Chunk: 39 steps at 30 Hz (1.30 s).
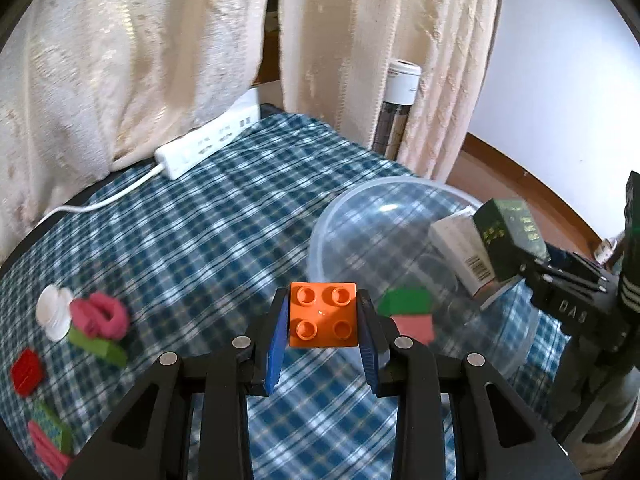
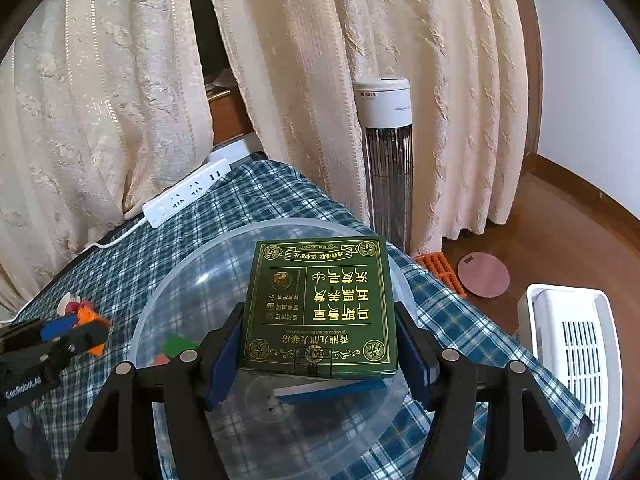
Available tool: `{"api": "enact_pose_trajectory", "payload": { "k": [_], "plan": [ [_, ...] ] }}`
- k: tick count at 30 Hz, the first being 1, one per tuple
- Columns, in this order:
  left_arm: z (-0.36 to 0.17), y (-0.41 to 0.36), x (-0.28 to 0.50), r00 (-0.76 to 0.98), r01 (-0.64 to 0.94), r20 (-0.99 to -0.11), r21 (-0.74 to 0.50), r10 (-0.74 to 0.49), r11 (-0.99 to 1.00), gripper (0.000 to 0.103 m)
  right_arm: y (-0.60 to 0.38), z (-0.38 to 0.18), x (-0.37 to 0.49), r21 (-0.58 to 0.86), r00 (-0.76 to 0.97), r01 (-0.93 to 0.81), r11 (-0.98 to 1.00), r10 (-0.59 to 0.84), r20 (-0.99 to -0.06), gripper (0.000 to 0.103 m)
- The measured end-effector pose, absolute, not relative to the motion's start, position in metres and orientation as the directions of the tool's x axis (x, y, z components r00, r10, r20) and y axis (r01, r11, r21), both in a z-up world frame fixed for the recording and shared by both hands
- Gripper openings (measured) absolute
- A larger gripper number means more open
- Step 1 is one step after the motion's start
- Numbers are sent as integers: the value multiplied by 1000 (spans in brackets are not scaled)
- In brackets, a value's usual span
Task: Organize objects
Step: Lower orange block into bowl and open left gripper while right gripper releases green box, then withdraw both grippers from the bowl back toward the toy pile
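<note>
My left gripper is shut on an orange studded brick and holds it above the checked cloth, just left of a clear plastic bowl. My right gripper is shut on a dark green box with gold print, held over the bowl. The bowl holds a green and a pink block and a white box. In the left wrist view the right gripper with the green box shows at the right. In the right wrist view the left gripper shows at the left.
On the cloth at the left lie a white cap, a pink hair tie, a green block, a red brick and more small pieces. A white power strip lies at the back. A tower fan and a white basket stand on the floor at the right.
</note>
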<state>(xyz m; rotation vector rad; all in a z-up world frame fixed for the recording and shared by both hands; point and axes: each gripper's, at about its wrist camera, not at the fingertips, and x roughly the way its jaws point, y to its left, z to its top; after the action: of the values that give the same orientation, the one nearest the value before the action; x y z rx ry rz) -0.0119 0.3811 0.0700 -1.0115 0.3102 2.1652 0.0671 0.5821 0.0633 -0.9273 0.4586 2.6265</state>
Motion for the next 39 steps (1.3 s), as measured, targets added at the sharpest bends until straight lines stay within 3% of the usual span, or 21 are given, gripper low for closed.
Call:
{"api": "enact_pose_trajectory", "payload": {
  "k": [12,14,16,33,39],
  "plan": [
    [57,417,-23,-381,-733,-749,-112,542,-671,34,586,58,63,198,-733,-393,-898,175,-658,71],
    [54,418,-27,-361,-732,-755,-134,547,-668,41,586,57,62,199,-730,-392,-898,172,-661,71],
    [54,417,-30,-356,-725,-751,-154,556,-671,60,586,56,60,201,-728,-393,-898,170,-664,71],
    [59,385,-23,-428,-679,-740,-114,518,-725,61,585,61,62,231,-743,-402,-886,169,-647,75],
    [59,364,-24,-431,-634,-742,-156,514,-758,64,583,64,65,229,-747,-406,-885,177,-640,75]
  ]
}}
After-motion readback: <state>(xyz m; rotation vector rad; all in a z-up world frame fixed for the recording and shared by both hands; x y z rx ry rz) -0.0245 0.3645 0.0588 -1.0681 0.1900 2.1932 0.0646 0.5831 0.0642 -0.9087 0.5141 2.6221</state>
